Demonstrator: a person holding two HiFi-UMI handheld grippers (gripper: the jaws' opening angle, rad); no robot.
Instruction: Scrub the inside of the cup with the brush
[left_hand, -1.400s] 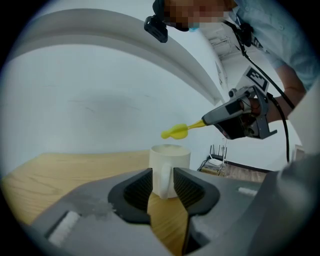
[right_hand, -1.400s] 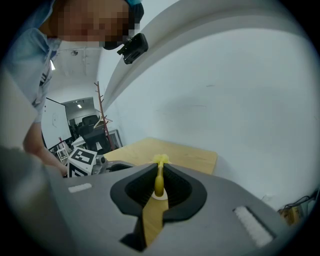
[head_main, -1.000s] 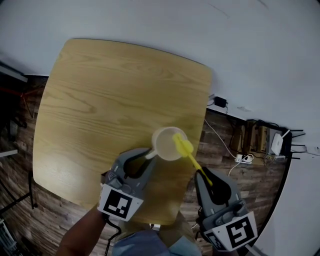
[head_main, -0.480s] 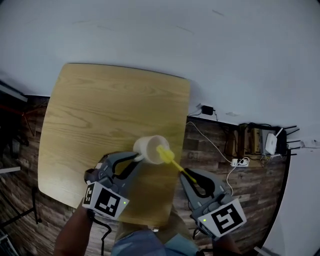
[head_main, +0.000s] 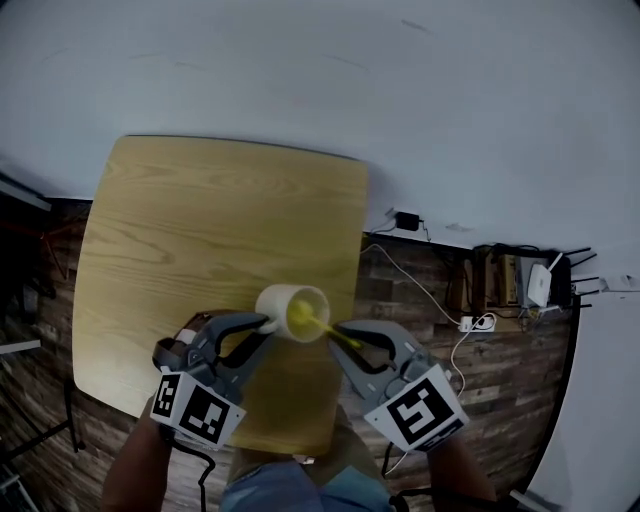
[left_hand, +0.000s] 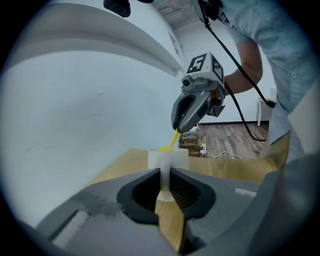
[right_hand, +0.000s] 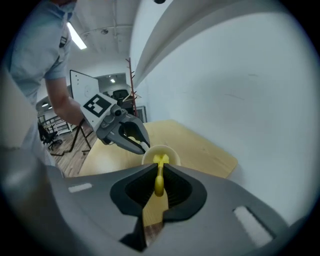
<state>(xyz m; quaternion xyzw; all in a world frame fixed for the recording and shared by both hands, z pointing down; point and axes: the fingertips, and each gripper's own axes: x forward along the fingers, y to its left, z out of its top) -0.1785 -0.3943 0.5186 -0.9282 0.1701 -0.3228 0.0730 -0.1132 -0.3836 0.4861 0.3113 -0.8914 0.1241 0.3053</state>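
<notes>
Jaws of my left gripper (left_hand: 165, 172) are pinched narrow on the handle of the cup (left_hand: 168, 159), low in the middle of the left gripper view. That view gives only the cup's outer wall. My right gripper (right_hand: 159, 175) is clamped on the handle of the yellow brush (right_hand: 159, 182), and only its own view looks straight into the cup's mouth, where the brush head sits inside the rim. The head view alone shows both grippers meeting at lower centre. The cup is tipped on its side between them, mouth toward the right gripper, over the lower right part of the wooden table (head_main: 200, 230). Farther off, at the right of that frame, a power strip (head_main: 468, 323) lies on the plank floor (head_main: 500, 380), below the pale wall (head_main: 350, 80).
</notes>
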